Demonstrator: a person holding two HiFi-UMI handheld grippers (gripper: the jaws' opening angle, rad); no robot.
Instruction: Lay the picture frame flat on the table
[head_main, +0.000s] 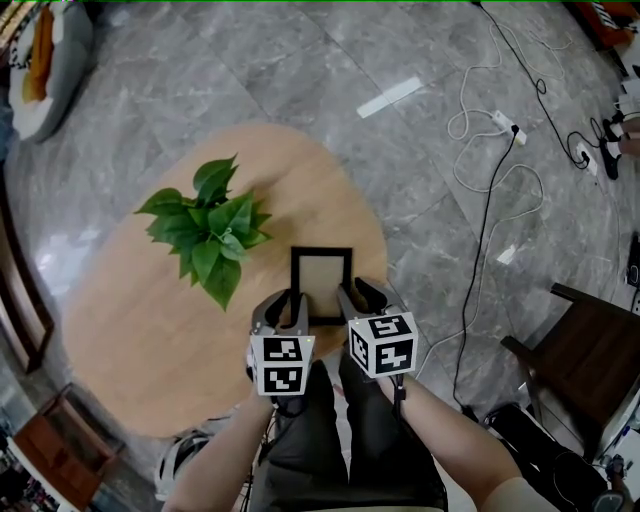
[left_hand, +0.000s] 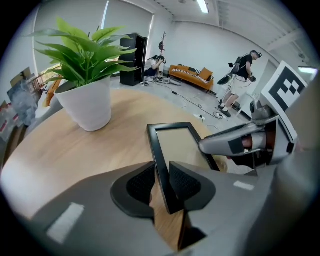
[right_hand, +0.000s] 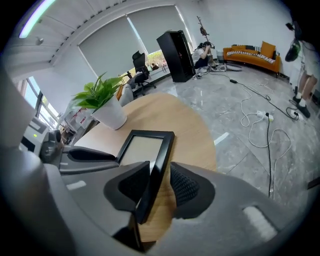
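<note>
The black picture frame with a beige inside lies flat on the round wooden table, near its front right edge. My left gripper holds the frame's left rail; in the left gripper view the pads press on the rail, so the left gripper is shut on it. My right gripper straddles the right rail. In the right gripper view that rail stands between the jaws of the right gripper, with wood showing in a gap beside it, so it is open.
A green plant in a white pot stands on the table just left of the frame. Cables trail over the grey floor to the right. A dark chair is at the right, and wooden furniture at the bottom left.
</note>
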